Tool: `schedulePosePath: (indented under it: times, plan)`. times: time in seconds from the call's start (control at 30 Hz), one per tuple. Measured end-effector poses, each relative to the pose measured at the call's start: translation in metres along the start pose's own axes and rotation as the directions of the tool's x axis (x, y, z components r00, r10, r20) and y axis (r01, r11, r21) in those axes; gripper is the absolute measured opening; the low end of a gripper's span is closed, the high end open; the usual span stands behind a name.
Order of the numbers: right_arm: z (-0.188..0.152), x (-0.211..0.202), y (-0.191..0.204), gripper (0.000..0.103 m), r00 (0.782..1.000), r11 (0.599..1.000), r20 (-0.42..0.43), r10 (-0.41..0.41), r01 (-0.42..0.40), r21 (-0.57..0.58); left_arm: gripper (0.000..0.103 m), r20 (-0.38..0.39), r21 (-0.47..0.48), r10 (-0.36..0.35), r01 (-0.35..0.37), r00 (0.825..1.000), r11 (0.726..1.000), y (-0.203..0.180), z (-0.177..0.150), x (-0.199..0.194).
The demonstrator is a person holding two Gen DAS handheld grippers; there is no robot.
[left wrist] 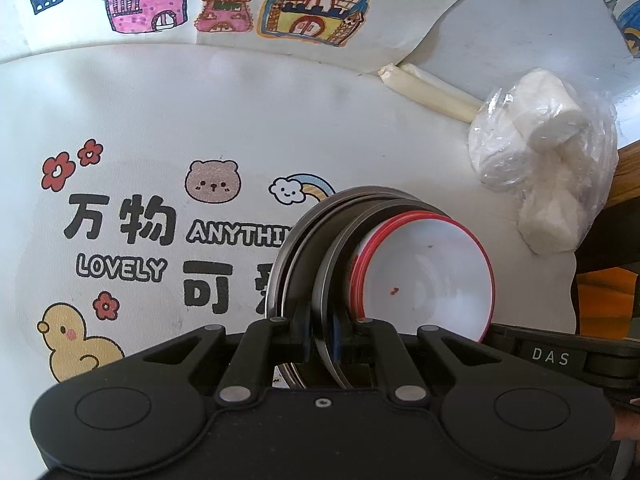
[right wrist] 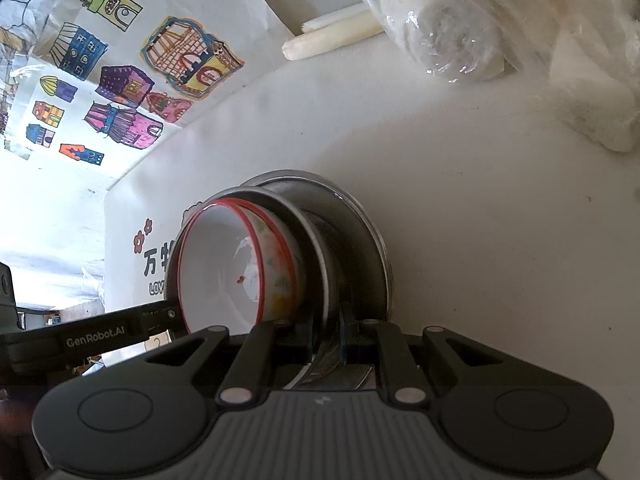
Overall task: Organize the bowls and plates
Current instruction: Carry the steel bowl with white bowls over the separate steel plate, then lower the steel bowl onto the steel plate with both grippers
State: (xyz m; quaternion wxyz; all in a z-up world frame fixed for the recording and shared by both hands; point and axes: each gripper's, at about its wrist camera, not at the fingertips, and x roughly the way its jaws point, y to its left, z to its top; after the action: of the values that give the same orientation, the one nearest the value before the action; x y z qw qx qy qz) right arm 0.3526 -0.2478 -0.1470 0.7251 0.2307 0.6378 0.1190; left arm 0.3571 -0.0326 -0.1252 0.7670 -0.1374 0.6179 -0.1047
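Observation:
A stack of dishes is held between both grippers above the white table. It has a wide steel plate [left wrist: 296,240] [right wrist: 360,236], a steel bowl [left wrist: 340,256] [right wrist: 316,248] in it, and a white bowl with a red rim [left wrist: 432,272] [right wrist: 224,264] nested inside. My left gripper [left wrist: 320,336] is shut on the steel bowl's rim. My right gripper [right wrist: 326,334] is shut on the same rim from the opposite side. The left gripper's finger [right wrist: 120,330] shows in the right wrist view.
The table carries a white cloth with cartoon prints [left wrist: 132,220]. Coloured house drawings [left wrist: 224,0] [right wrist: 120,80] lie at the back. A plastic bag of white rolls [left wrist: 548,152] [right wrist: 500,32] and two rolled papers [left wrist: 428,88] [right wrist: 332,36] lie nearby.

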Motion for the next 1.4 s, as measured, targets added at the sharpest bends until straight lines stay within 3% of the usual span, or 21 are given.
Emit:
schedulePosePath:
  times: [0.63,1.4]
  plan:
    - [0.001,0.005,0.003,0.014,1.0,1.0,0.0,0.019,-0.019,0.001,0.009,0.018,-0.003,0.014,-0.014,1.0,1.0,0.003,0.003,-0.005]
    - [-0.001,0.005,0.014,0.016,0.997,0.997,0.037,-0.067,0.068,-0.044,0.01,0.027,0.027,0.053,-0.054,0.998,0.998,-0.003,0.001,-0.004]
